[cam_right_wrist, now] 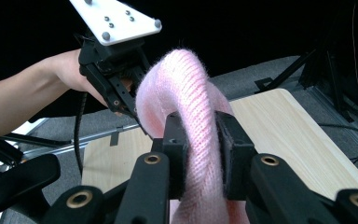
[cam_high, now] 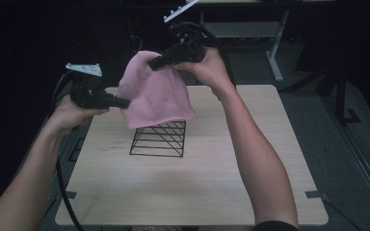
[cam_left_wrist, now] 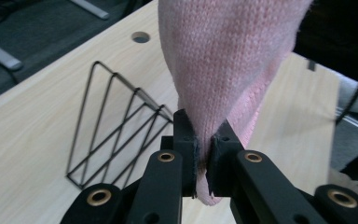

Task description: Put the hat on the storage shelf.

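i hold a pink knit hat (cam_high: 156,94) in the air with both grippers, above the far half of the bench (cam_high: 207,192). my left gripper (cam_high: 125,103) is clenched on the lower left edge of the hat; in the left gripper view the pads press a thin fold of the pink knit (cam_left_wrist: 223,70) between them, and a small bit of cloth comes out below the jaws. my right gripper (cam_high: 154,63) is clenched on the top of the hat, higher than the left one. in the right gripper view a thick roll of the knit (cam_right_wrist: 193,107) sits tight between the two jaws, and my left gripper (cam_right_wrist: 137,116) shows farther off, touching the same hat on its other side.

the hat hangs between the two grippers and its lower hem covers the top of a black wire rack (cam_high: 160,139). the rack stands on the bench, near the middle, a little toward the far edge. in the left gripper view the rack (cam_left_wrist: 116,135) is just beside the hanging cloth. i cannot tell if the hem touches the rack.
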### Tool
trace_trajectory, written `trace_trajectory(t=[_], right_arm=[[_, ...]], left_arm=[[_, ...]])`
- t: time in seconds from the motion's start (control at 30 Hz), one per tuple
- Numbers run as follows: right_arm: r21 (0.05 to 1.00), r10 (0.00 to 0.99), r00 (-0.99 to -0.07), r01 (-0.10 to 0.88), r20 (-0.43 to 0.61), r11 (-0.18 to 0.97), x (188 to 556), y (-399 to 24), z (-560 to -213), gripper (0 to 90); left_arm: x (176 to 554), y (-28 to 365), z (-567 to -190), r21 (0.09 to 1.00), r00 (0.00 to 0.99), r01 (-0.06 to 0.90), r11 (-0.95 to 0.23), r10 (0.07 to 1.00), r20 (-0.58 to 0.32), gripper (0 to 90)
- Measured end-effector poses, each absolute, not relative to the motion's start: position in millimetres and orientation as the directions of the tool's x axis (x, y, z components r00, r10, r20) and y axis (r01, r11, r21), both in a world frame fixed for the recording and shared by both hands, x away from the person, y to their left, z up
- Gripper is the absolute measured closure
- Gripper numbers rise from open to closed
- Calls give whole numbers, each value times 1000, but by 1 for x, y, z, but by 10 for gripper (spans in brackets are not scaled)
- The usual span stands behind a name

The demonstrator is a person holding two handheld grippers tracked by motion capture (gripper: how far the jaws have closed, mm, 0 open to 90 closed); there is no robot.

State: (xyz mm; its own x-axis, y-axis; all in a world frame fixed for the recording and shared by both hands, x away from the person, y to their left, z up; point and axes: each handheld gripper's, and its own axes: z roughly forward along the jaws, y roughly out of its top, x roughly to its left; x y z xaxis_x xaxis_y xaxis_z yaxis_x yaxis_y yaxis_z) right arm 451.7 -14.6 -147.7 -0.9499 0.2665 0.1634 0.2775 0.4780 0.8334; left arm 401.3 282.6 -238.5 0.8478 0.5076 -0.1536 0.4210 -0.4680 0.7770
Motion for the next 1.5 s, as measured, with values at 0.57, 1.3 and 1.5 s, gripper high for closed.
trace_trajectory(t=[0.57, 1.3, 1.5], right_arm=[[833, 281, -939, 311, 197, 458, 469, -17, -169, 752], [818, 253, -941, 324, 226, 476, 462, -15, -195, 745], [813, 242, -943, 321, 228, 486, 460, -10, -201, 743]], left_arm=[[421, 284, -247, 758, 809, 444, -477, 577, -110, 843], [417, 284, -266, 709, 818, 454, -540, 569, -91, 835], [412, 286, -271, 698, 817, 452, -556, 571, -75, 836]])
